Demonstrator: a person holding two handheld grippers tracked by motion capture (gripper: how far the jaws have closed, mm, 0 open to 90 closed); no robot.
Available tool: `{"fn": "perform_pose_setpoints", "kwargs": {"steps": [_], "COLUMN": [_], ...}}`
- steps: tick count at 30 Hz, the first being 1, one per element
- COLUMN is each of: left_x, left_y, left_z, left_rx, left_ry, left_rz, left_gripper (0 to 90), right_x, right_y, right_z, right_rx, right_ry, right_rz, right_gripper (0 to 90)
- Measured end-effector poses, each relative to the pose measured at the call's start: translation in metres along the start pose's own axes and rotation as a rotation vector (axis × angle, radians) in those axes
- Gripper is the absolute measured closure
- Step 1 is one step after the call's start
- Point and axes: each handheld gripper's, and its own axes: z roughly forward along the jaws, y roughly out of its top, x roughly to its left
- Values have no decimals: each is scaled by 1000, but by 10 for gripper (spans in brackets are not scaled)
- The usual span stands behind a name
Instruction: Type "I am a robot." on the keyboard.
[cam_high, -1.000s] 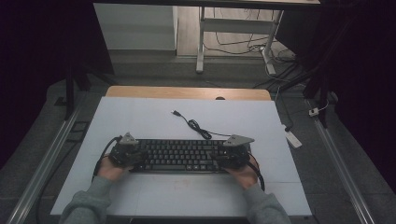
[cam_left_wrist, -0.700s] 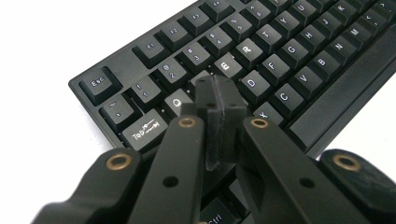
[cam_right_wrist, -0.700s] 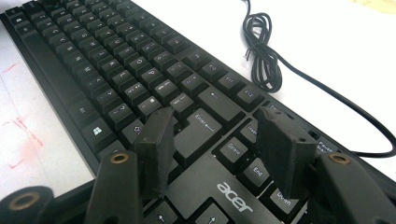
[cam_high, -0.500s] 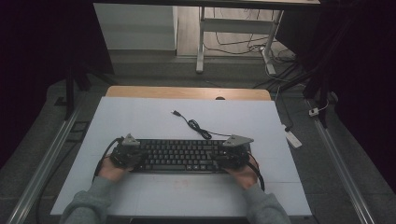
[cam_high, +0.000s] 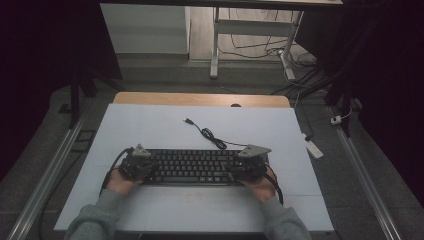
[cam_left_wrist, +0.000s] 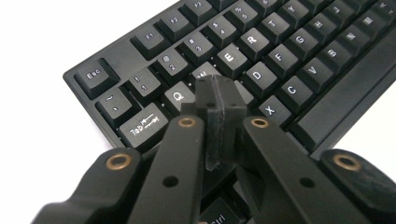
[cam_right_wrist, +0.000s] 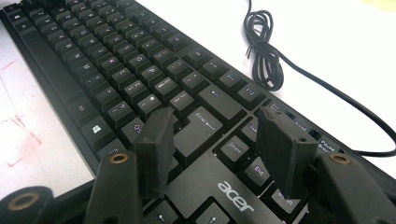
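Both hands rest low at the ends of the keyboard: left gripper pressed closed, empty, over the A key; right gripper parted above Enter, gripping nothing.

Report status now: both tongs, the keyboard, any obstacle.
Left tongs shut, over the W and S keys. Right tongs open above Enter. Black plastic keyboard flat. Coiled black cable behind, clear.

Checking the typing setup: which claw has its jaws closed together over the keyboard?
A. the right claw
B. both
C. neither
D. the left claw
D: the left claw has its jaws pressed together above the keyboard, while the right claw stands open.
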Motion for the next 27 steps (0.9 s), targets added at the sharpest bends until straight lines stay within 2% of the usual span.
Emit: {"fn": "perform_pose_setpoints", "kwargs": {"steps": [4,8,9,10,12,13,17,18,22,27], "left_x": [0,-1,-1,-1,-1,-1,-3,-3,-4,-3], "left_y": [1,3,3,4,4,5,7,8,10,11], "left_z": [-2,-8,-10,-12,-15,-17,-25,-26,-31,-33], "left_rx": [-7,-51,-65,-79,-106,-119,-162,-170,-187,-186], "left_ry": [1,-5,-10,-13,-22,-23,-20,-16,-22,-29], "left_rz": [0,-7,-11,-14,-30,-35,-40,-42,-52,-75], "left_gripper": [889,878,837,837,726,726,590,532,461,371], "right_x": [0,0,0,0,0,0,0,0,-2,-1], "right_y": [0,0,0,0,0,0,1,0,0,1], "right_z": [0,0,0,0,-1,-1,-1,-1,-2,-3], "right_rx": [-1,-1,-2,-2,-1,-1,-4,-6,-13,-21], "right_ry": [0,0,-1,-1,-2,-2,-1,0,0,2], "right_rz": [0,-1,0,0,-2,-2,-3,-1,4,0], "right_gripper": [466,466,466,466,466,466,465,465,465,465]}}
